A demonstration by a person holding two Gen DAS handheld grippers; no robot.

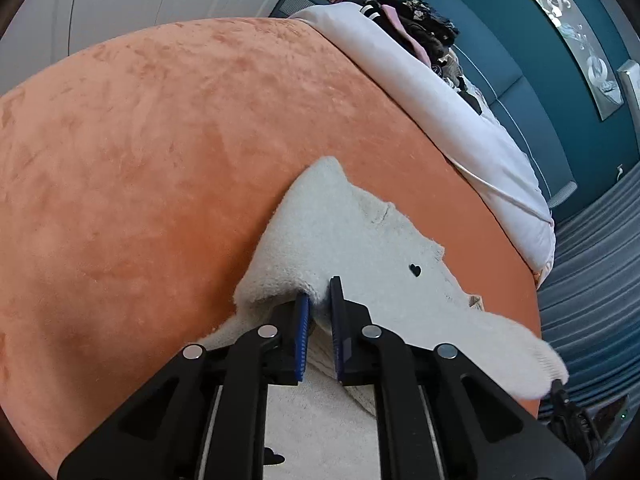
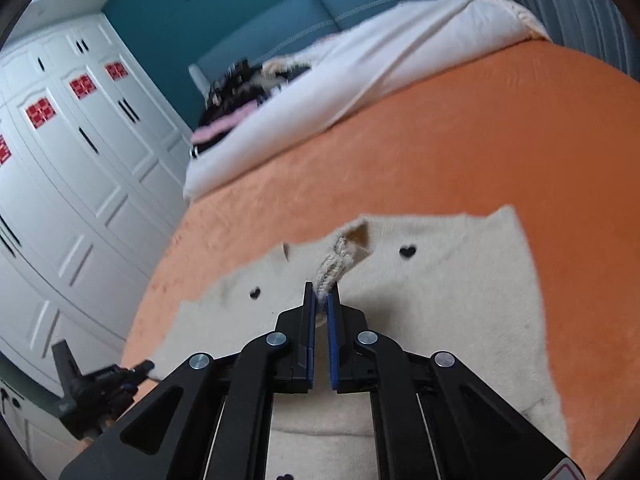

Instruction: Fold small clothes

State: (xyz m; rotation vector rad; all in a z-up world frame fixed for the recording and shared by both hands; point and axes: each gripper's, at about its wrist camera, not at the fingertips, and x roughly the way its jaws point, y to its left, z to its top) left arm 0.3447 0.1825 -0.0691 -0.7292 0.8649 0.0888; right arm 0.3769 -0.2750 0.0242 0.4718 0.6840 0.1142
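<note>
Black linkage arms fill the bottom of both views. Left gripper: blue pads nearly together, pinching a raised fold of the cream sweater. Fabric bunches up between and just ahead of the pads.

Right gripper: pads close together, clamped on a ribbed knit strip at the sweater's neckline. Strip rises from the neck opening to the pad tips.

Sweater lies on the orange blanket, mostly flat, spread toward the near edge of the bed. Small black hearts dot the knit. One sleeve end hangs past the blanket edge in the left view.

Beyond: white duvet pushed back, dark clothes pile on it, teal headboard behind. White wardrobe in the right view. Right view is slightly blurred.
</note>
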